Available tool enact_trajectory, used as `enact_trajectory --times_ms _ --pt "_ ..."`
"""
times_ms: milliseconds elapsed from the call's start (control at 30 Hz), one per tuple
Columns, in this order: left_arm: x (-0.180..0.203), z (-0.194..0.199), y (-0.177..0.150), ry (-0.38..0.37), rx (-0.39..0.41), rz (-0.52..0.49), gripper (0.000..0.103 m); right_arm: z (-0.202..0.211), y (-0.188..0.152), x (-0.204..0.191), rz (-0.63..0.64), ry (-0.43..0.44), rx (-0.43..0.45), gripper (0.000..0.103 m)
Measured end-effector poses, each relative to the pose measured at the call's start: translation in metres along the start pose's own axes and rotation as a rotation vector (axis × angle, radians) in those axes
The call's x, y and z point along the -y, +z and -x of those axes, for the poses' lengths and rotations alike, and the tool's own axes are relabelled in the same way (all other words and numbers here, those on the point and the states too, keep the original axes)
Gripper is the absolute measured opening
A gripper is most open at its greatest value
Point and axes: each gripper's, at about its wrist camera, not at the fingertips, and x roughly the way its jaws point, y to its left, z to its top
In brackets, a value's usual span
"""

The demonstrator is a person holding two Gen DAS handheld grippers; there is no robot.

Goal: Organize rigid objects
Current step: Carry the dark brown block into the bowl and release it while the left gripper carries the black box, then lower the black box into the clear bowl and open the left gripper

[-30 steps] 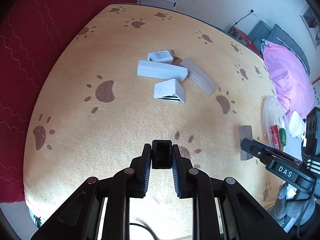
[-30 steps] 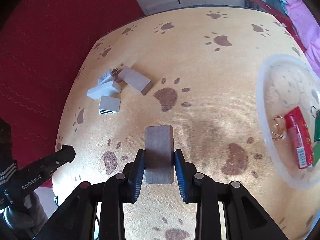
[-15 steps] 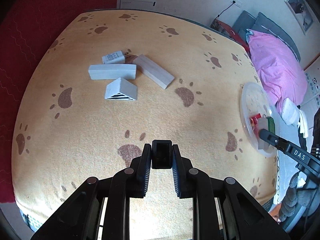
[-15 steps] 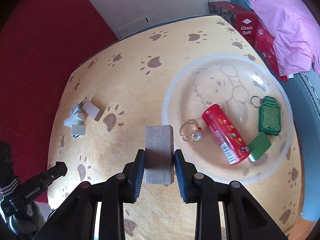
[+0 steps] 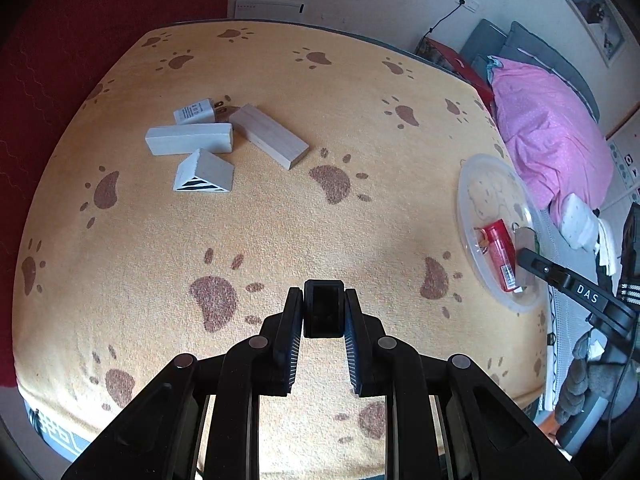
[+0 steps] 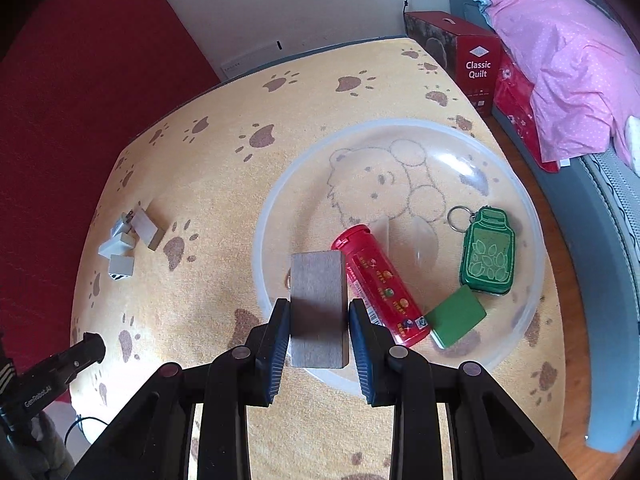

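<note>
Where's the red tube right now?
Right wrist view: the red tube lies in the clear bowl, just right of the held wooden block.

Fuzzy terry cloth (image 6: pixel 224 184) covering surface; clear glossy plastic bowl (image 6: pixel 516 344) showing glare; matt wooden block (image 6: pixel 318 308); shiny red tube (image 6: pixel 378 284).

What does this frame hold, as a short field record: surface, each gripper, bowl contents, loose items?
surface: paw-print cloth
left gripper: shut on a small black block, above the cloth
right gripper: shut on a brown block, over the bowl's near rim
bowl: clear; holds a red tube, green keyring, green tile
loose items: three pale blocks and a charger, clustered on the cloth
</note>
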Motion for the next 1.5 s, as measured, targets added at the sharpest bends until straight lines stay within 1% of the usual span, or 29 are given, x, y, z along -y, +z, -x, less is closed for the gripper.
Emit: enact_trajectory --times_ms 100,300,567,867,1133,1367,1500 --pt "0.0 0.0 0.0 0.0 0.001 0.0 0.02 0.003 0.0 0.007 -0.002 0.006 0.002 0.035" --pt "0.021 -0.004 -0.002 -0.004 0.002 -0.005 0.02 0.009 0.0 0.018 -0.003 0.02 0.005 0.035" --pt "0.047 -0.012 -0.002 -0.02 -0.016 -0.044 0.02 0.018 -0.008 0.041 -0.036 0.028 0.002 0.035" --pt "0.089 -0.025 0.001 -0.055 -0.037 -0.116 0.02 0.031 -0.019 0.071 -0.093 0.019 0.014 0.035" --pt "0.135 -0.039 0.004 -0.108 -0.059 -0.203 0.02 0.04 -0.026 0.092 -0.127 0.009 0.022 0.035" --pt "0.163 -0.059 0.007 -0.153 -0.092 -0.23 0.02 0.044 -0.035 0.109 -0.16 0.0 0.018 0.035" --pt "0.177 -0.066 0.01 -0.16 -0.095 -0.255 0.02 0.045 -0.035 0.117 -0.18 -0.006 0.021 0.035"
